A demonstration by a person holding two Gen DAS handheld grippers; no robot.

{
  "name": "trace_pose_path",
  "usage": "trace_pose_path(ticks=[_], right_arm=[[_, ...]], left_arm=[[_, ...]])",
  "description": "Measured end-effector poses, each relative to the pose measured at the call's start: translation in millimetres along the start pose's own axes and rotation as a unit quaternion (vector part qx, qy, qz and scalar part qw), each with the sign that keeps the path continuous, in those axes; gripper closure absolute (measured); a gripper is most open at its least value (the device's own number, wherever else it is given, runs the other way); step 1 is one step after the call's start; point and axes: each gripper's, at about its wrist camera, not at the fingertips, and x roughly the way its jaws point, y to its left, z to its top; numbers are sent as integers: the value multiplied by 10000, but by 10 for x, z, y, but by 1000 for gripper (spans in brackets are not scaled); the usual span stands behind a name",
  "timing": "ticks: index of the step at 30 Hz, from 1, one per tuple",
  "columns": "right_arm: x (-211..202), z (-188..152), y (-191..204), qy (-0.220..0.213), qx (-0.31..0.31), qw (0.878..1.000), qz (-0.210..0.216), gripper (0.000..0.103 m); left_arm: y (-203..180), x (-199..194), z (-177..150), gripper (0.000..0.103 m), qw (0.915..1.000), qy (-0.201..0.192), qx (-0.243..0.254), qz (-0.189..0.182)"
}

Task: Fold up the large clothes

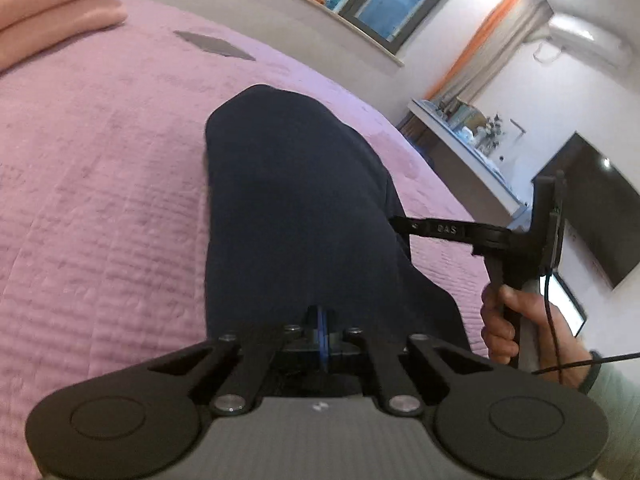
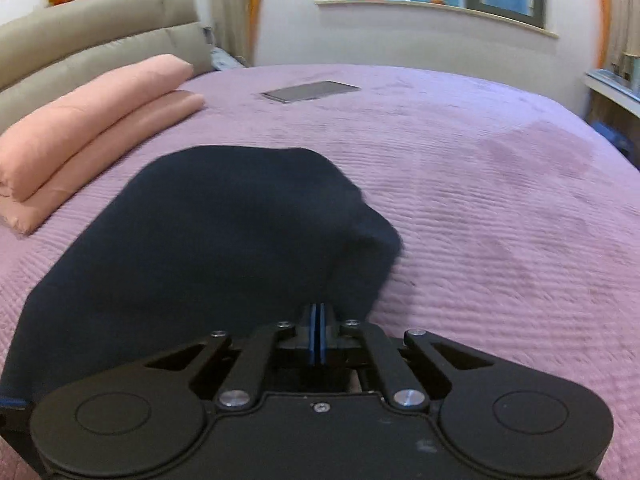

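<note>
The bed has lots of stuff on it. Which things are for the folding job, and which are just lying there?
For the folding:
- dark garment
- left gripper, shut on its near edge
- right gripper, shut on its near edge too

Just lying about:
- pink folded blanket
- flat grey device
- purple bedspread under everything

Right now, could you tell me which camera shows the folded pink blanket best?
The right wrist view: the folded pink blanket lies whole beside the dark garment. The left wrist view catches only its end at the top-left corner.
</note>
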Motion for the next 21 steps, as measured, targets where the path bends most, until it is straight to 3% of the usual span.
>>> trace_pose_path(ticks=[2,5,6,8,10,12,15,19,21], right_arm=[[-303,-54,9,-68,200,9998,-26,92],[-774,-240,259,-352,45,9987,355,90],[-805,-274,396,-309,-68,9985,455,86],[-785,-444,573,-54,-275,9983,509,85],[-635,-635,655,315,-453,9984,86,87],[-575,-796,652,713,-528,9957,-277,89],[-917,-835,593,716,-270,9963,-384,87],[-1534,-715,623,263,-76,9984,-486,63],[-1914,-640,673,-85,-15,9990,-436,36]], left_arm=[[7,-134,63,99,9999,-55,63,74],[-243,-290,80,83,9983,-389,406,172],[-310,-350,102,77,9971,-515,499,249],[-396,-356,132,74,9952,-593,615,481],[-380,-216,95,79,9928,-369,703,892],[-413,-210,22,82,9901,-332,841,1075],[-565,-365,-47,79,9885,-278,940,1154],[-826,-638,-63,79,9840,-432,1107,1329],[-1042,-891,-55,77,9825,-653,1179,1289]])
